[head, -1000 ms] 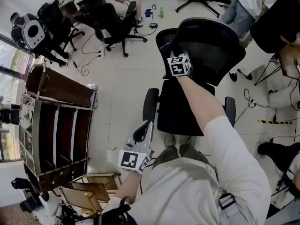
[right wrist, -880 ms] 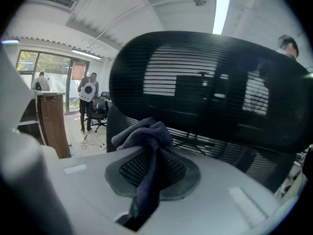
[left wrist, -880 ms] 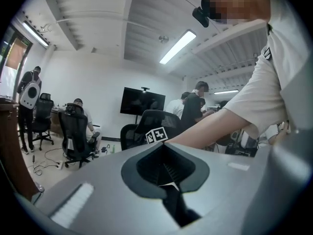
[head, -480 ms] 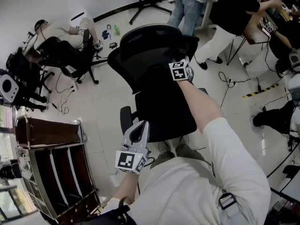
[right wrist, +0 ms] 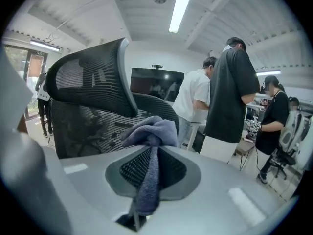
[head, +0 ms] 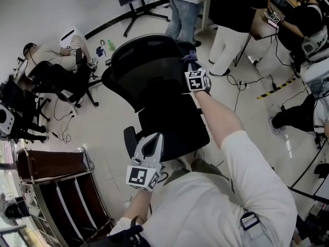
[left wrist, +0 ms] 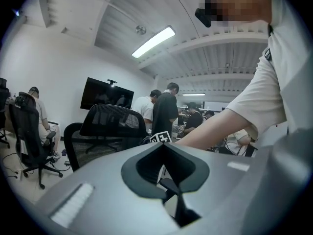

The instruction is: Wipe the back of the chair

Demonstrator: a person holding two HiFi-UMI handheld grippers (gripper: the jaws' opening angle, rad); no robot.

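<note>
White tiled floor [head: 110, 118]: black mesh chair [head: 149, 68] stood mid-floor; cables [head: 62, 126] strewn left; striped tape [head: 269, 93] stuck right; wooden rack [head: 51, 161] lower left.

Two grippers: left gripper [head: 150, 144], right gripper [head: 190, 60]. One cloth [right wrist: 149, 133], in the right jaws. Two black chairs: one chair [head: 149, 71] just beyond the right jaws, a second chair [head: 64, 84] far left of them. Perhaps five bystanders [head: 231, 19]; the picture edges are unclear.
</note>
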